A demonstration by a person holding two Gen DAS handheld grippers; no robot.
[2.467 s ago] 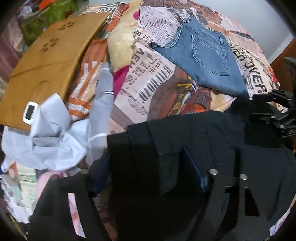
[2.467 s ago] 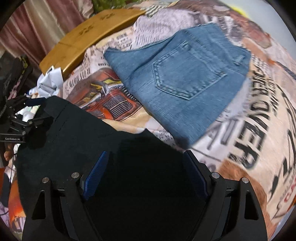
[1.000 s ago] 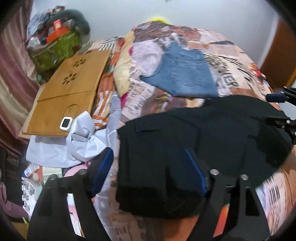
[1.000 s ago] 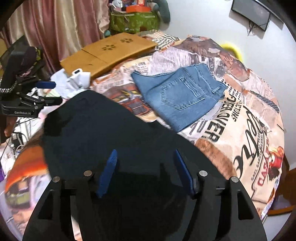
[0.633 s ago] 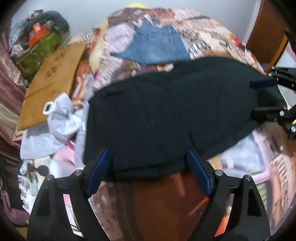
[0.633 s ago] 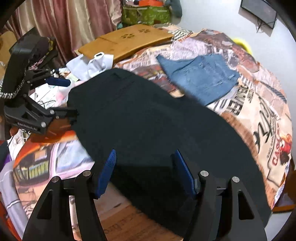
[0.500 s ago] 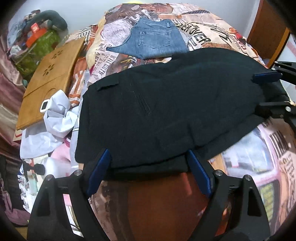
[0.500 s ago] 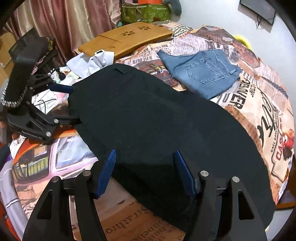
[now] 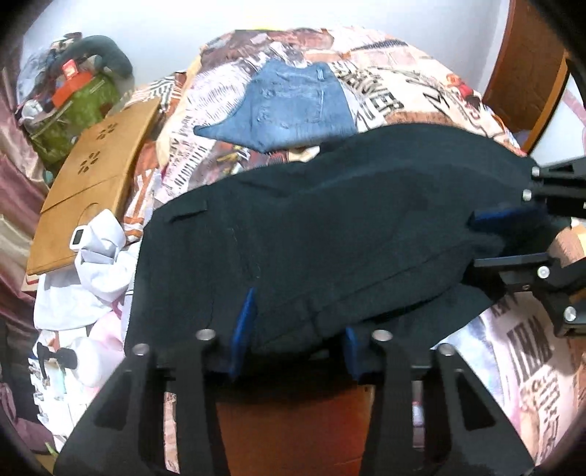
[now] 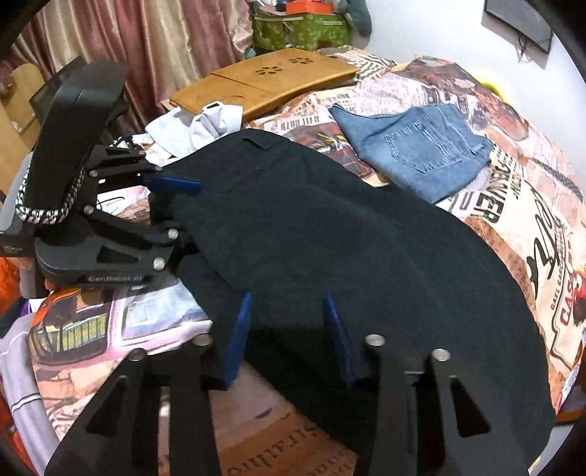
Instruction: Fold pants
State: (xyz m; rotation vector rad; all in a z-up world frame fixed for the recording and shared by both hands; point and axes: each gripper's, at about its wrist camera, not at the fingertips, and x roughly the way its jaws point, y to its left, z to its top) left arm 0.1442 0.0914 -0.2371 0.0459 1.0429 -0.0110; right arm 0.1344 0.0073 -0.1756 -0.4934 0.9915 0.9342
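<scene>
Both grippers' [image 9: 293,329] [image 10: 287,329] fingers just closing

From here I see a bed [image 10: 520,234] under a newspaper-print cover, pinkish curtains [image 10: 154,40] on the left, a plain white wall [image 10: 432,29] behind, a wooden lap desk [image 10: 271,80], and brown wooden furniture [image 9: 527,66] at right.

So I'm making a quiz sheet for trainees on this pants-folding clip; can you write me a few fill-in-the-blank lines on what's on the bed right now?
1. The garment gripped at its near edge by the left gripper and the right gripper is a pair of ____ pants.
2. The folded denim jeans beyond them are ____ in colour.
3. The flat wooden lap desk has ____-shaped cutouts.
4. The crumpled shirt beside that desk is ____.

Missing words: black; blue; flower; white
</scene>
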